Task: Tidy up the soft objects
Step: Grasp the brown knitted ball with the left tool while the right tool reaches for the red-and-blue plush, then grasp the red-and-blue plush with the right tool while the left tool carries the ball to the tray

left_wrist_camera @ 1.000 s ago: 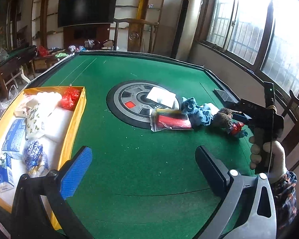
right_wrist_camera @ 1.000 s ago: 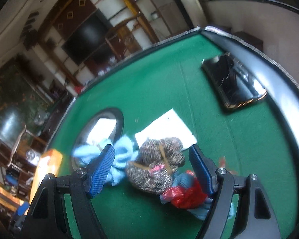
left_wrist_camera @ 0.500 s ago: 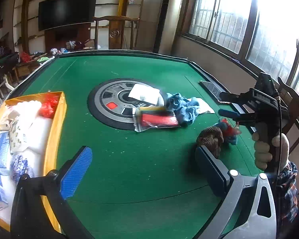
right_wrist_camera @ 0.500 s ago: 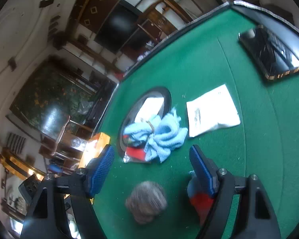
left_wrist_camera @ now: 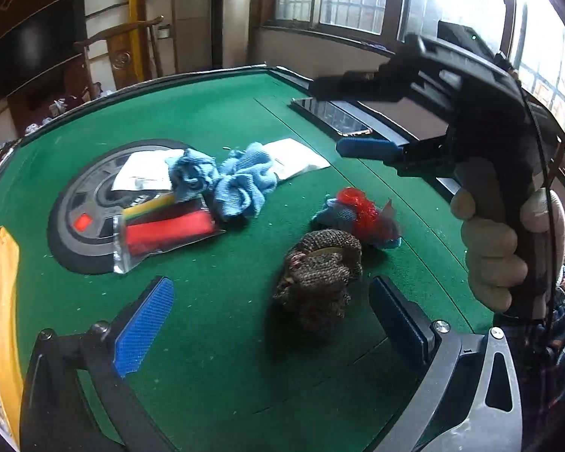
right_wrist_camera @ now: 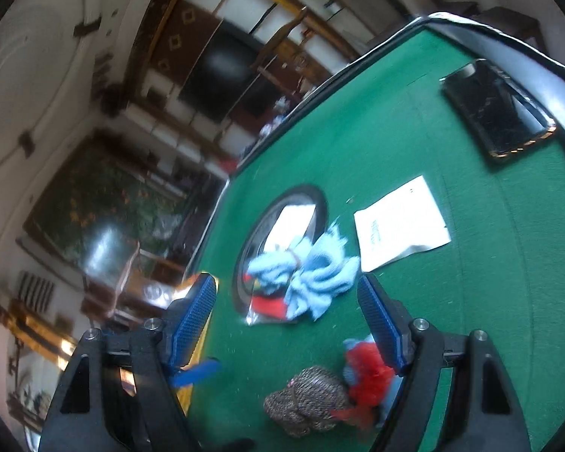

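Observation:
A brown knitted bundle point(left_wrist_camera: 320, 271) lies on the green table, between the tips of my open left gripper point(left_wrist_camera: 271, 320). Just behind it lies a red and blue soft toy point(left_wrist_camera: 361, 214). A light blue cloth point(left_wrist_camera: 229, 180) lies further back next to a clear bag with red and yellow items point(left_wrist_camera: 165, 226). My right gripper point(left_wrist_camera: 354, 116) is open and empty, raised above the table at the right. In the right wrist view, the right gripper point(right_wrist_camera: 286, 320) hangs above the brown bundle point(right_wrist_camera: 305, 403), the red toy point(right_wrist_camera: 365, 373) and the blue cloth point(right_wrist_camera: 312, 271).
A yellow tray point(left_wrist_camera: 3, 301) with packets stands at the left edge. A phone point(right_wrist_camera: 497, 113) lies near the table's far right rim. A white packet point(right_wrist_camera: 399, 226) lies on the felt, and another point(left_wrist_camera: 139, 169) on the round grey centre panel point(left_wrist_camera: 79, 226).
My left gripper moved right and closer, so the brown bundle now sits between its fingers. My right gripper let the bundle go and rose away from the table.

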